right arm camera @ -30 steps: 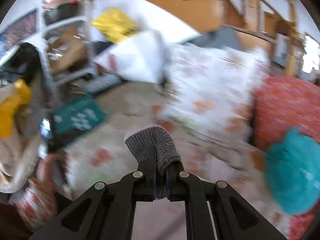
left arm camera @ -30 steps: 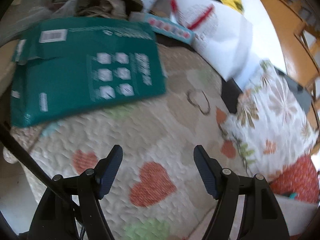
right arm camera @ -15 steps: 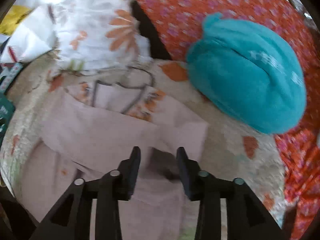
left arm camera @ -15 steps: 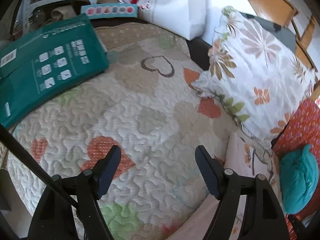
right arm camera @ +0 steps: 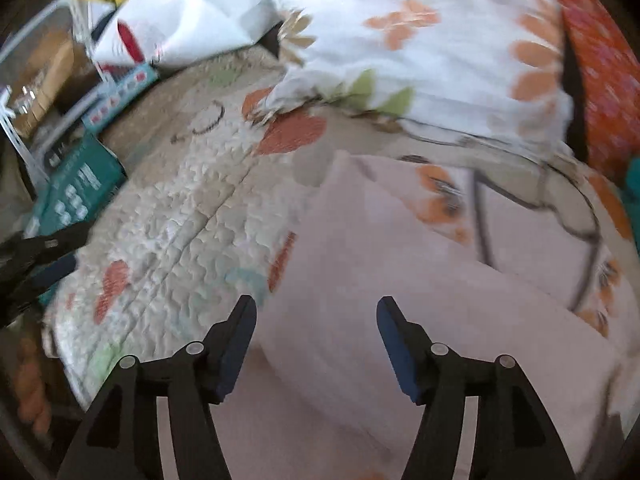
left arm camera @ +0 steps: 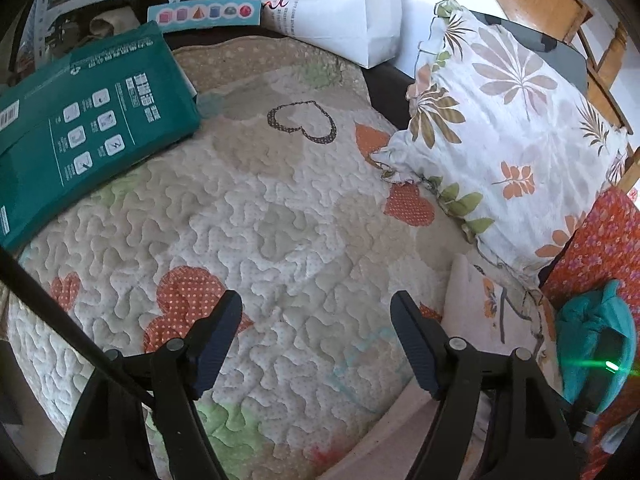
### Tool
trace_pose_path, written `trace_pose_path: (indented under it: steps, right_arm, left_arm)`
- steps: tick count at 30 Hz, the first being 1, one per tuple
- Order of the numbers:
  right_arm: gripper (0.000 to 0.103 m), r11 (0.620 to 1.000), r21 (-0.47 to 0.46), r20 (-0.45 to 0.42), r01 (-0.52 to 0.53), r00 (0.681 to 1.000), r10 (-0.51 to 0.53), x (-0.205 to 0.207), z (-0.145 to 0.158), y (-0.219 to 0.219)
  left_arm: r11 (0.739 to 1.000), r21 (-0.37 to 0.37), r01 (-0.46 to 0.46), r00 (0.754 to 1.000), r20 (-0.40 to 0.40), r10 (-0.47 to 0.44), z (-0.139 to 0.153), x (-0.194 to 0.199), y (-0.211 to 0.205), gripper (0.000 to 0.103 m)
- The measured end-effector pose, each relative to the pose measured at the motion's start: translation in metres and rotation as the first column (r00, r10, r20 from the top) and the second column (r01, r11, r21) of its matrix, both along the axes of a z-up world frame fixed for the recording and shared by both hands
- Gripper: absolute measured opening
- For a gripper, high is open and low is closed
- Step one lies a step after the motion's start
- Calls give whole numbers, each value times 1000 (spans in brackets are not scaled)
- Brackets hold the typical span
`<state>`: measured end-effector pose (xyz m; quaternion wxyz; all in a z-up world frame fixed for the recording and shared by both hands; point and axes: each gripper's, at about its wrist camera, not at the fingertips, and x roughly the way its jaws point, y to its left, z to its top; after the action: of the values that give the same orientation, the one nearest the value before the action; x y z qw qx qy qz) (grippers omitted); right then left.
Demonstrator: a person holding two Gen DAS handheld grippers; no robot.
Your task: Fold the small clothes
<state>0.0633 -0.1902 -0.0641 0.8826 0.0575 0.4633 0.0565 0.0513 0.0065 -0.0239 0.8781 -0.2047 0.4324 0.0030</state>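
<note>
A pale pink garment [right arm camera: 400, 288] with orange flower prints and dark lines lies spread on a quilted bed cover [right arm camera: 168, 208]. My right gripper [right arm camera: 316, 316] hovers low over its near part, its jaws opening, with only flat cloth beneath them and nothing gripped. In the left wrist view the same pink garment [left arm camera: 476, 300] shows at the lower right. My left gripper [left arm camera: 316, 314] stands open above the bare quilt [left arm camera: 260, 220], to the left of the garment. A teal knitted item [left arm camera: 592, 340] lies at the far right.
A green flat box [left arm camera: 80, 128] lies on the quilt's far left. A leaf-print pillow [left arm camera: 504, 132] and an orange patterned cushion [left arm camera: 600, 248] line the right side. A white paper bag [left arm camera: 340, 4] and a shelf with clutter stand behind.
The right gripper let go of a grey knitted piece, dropped toward the pink garment and spread its jaws. The left gripper swung right across the quilt, then held still.
</note>
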Motion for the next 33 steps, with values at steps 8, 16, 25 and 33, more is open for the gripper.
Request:
trace_pose_path:
  steps: [8,16,25,33]
  right_arm:
    - [12,997,-58,-47,55,997,-58,29,-23,28]
    - [2,989,135,-78,-61,994,72,76,-29,100]
    - [28,997,28,117,77,990,-80,-13,28,11]
    - [29,951,-108,-193,291,932,-307,-101,-24,-169]
  left_arm:
    - [999,-27,-24,1000,17,25,5,-8,16,75]
    - [997,-55,-59,998,18,60,5,-13,38,75]
    - [996,-75,-52,998,29,54,9,-17,47,76]
    - [999,-28,19,1000,-6,-20,-2,-16,19,77]
